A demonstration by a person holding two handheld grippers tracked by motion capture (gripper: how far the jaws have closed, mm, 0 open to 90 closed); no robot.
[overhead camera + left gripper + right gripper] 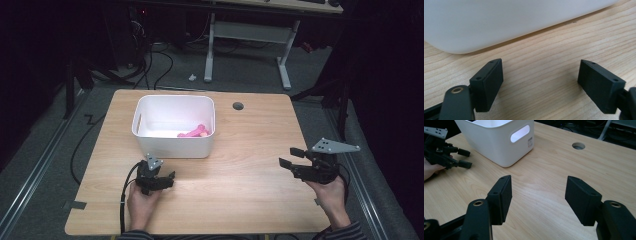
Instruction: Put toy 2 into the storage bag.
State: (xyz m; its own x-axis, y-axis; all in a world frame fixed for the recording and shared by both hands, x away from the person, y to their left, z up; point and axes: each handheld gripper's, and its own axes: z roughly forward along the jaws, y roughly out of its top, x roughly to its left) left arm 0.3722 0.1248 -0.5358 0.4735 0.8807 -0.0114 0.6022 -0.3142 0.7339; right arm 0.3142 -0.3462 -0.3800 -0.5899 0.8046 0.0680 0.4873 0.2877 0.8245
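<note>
A white plastic bin (172,145) stands on the wooden table (240,170), left of centre. Pink pieces (194,132) lie inside it against the near wall. My left gripper (167,179) rests low on the table just in front of the bin, open and holding nothing. In the left gripper view its jaws (540,82) stand wide apart over bare wood, with the bin wall (499,22) close ahead. My right gripper (289,156) hovers at the right side of the table, open and empty. The right gripper view shows its jaws (539,197) spread, the bin (499,142) and the left gripper (465,158) farther off.
A round cable hole (238,105) is set in the table behind and right of the bin. Bare wood stretches between the two grippers. Beyond the far edge are a desk frame (282,55) and cables on the floor.
</note>
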